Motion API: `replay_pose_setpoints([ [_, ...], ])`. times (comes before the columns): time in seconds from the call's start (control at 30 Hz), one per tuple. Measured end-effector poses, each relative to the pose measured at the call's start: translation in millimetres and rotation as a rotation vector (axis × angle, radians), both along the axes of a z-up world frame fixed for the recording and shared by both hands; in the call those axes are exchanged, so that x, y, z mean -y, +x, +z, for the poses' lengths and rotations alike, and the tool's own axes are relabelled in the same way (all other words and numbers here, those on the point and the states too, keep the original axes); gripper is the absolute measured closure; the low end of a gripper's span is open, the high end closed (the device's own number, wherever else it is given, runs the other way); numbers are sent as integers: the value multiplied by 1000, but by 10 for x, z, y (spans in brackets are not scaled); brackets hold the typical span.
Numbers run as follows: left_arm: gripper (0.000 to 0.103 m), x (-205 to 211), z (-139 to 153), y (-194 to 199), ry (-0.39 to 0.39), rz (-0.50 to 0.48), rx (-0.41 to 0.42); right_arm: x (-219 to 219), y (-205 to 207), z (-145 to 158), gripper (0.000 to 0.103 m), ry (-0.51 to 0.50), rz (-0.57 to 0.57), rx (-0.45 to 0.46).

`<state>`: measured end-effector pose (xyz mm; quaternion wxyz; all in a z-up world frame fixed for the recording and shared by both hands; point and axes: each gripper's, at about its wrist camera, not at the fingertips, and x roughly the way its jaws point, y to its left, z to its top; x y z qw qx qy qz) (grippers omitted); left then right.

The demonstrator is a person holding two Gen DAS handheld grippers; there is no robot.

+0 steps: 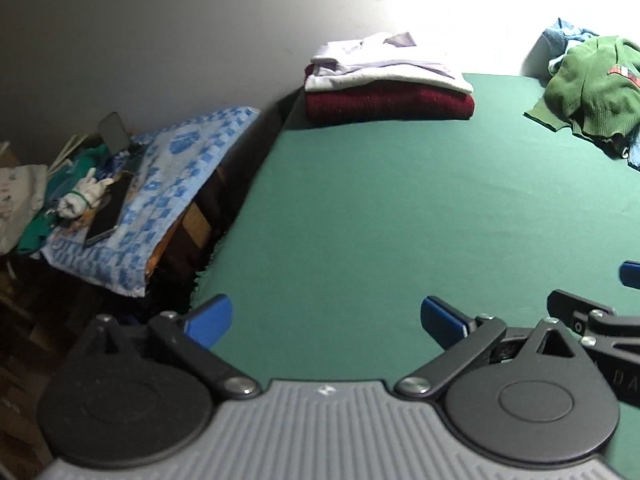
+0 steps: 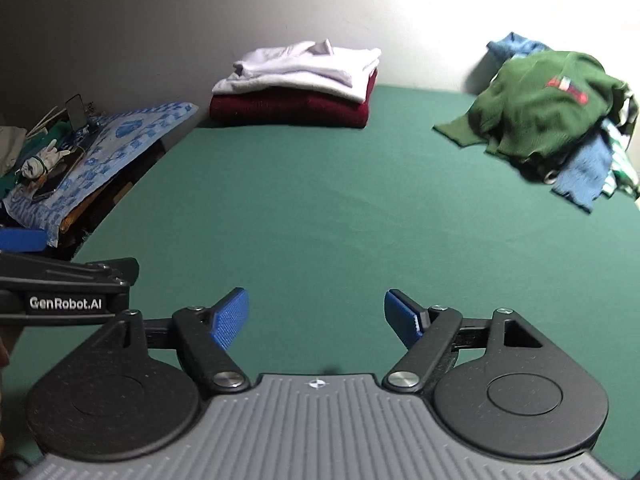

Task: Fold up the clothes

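White lettering "GenRobot.AI" stands on the black body of the left tool [image 2: 24,240].

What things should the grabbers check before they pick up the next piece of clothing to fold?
1. Left gripper open with nothing between its fingers: ok.
2. Right gripper open and empty: ok.
3. Green table cover bare in the middle for spreading a garment: ok.
4. Folded stack, white top on maroon sweater, sits tidy at the far edge, out of the way: ok.
5. Green sweater lies on top of the unfolded pile, free to grab: ok.
6. How many garments lie under it, beyond the blue one: cannot tell.
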<state>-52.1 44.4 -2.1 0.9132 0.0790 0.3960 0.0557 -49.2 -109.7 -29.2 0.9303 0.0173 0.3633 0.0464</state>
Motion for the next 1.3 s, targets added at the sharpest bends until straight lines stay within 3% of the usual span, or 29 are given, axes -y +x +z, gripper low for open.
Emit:
replay_pose_setpoints([
  [0.2,1,36,240,-6,-31,34,39,11,35,209,21,-6,-51,-62],
  [0.53,1,-114,648,254,4,-48,126,-292,221,601,20,-70,-171,74],
  [0.77,1,-287,866,548,-32,-72,191,-384,552,861,17,-7,-320,130],
  [0.93,1,-267,871,684,-9,-97,190,-428,651,871,16,-22,-370,139],
  [1.13,1,-352,856,852,-51,-70,160,-479,736,918,16,-42,-376,149],
  [1.3,0,-334,812,929,-10,-55,162,-526,813,960,16,-53,-351,147],
])
